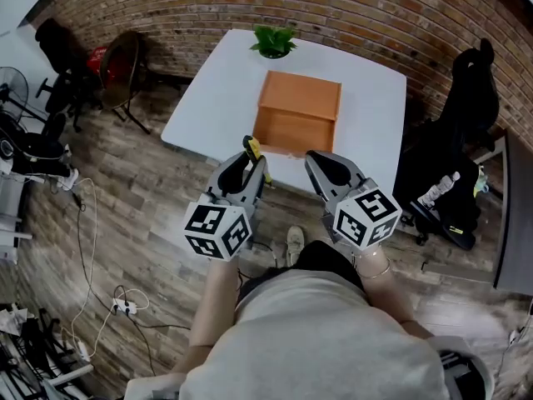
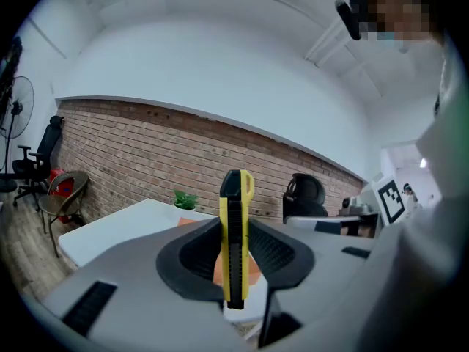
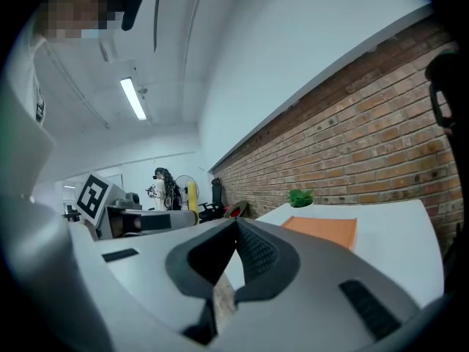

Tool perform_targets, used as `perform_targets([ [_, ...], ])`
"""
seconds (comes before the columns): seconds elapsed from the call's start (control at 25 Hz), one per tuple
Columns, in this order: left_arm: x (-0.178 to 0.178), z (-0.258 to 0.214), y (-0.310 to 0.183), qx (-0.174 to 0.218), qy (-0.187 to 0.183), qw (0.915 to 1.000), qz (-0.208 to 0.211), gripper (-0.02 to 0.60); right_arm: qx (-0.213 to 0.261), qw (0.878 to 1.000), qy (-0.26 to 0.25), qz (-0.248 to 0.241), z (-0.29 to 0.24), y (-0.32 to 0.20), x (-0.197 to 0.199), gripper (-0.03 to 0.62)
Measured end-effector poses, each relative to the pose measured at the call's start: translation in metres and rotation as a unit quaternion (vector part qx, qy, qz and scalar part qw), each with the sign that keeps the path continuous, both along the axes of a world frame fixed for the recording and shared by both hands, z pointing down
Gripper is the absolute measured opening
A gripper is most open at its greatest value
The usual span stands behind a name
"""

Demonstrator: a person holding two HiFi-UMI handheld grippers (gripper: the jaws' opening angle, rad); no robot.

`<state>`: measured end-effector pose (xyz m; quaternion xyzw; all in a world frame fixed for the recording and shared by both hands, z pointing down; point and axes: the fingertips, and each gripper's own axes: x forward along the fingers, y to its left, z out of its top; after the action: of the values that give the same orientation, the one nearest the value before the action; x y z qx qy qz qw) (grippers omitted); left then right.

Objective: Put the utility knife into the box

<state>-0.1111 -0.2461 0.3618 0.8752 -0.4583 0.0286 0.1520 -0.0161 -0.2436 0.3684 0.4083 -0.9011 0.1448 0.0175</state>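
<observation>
Two left gripper (image 2: 236,226) jaws pinch the utility knife (image 2: 235,251) upright; head view shows just its tip; right gripper (image 3: 236,224) pressed together.

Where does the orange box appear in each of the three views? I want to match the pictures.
Head view: the orange box sits upper centre, on the white table.
Left gripper view: lower centre, only slivers behind the utility knife.
Right gripper view: right of centre, beyond the jaws.
Shared landmark: the green plant at the table edge behind the box.
</observation>
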Motion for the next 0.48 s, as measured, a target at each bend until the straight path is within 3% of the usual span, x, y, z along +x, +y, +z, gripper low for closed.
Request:
perform_targets([
  [0.2, 0.024, -0.003, -0.046, 0.003, 0.000, 1.0000, 0.005, 0.113, 0.002, 1.000, -0.004, 0.000, -0.001, -0.049, 0.023, -0.002],
  [0.48, 0.042, 0.006, -0.073, -0.010, -0.009, 0.9999, 0.009, 0.113, -0.006, 1.000, -0.015, 0.005, 0.003, -0.083, 0.041, -0.002],
])
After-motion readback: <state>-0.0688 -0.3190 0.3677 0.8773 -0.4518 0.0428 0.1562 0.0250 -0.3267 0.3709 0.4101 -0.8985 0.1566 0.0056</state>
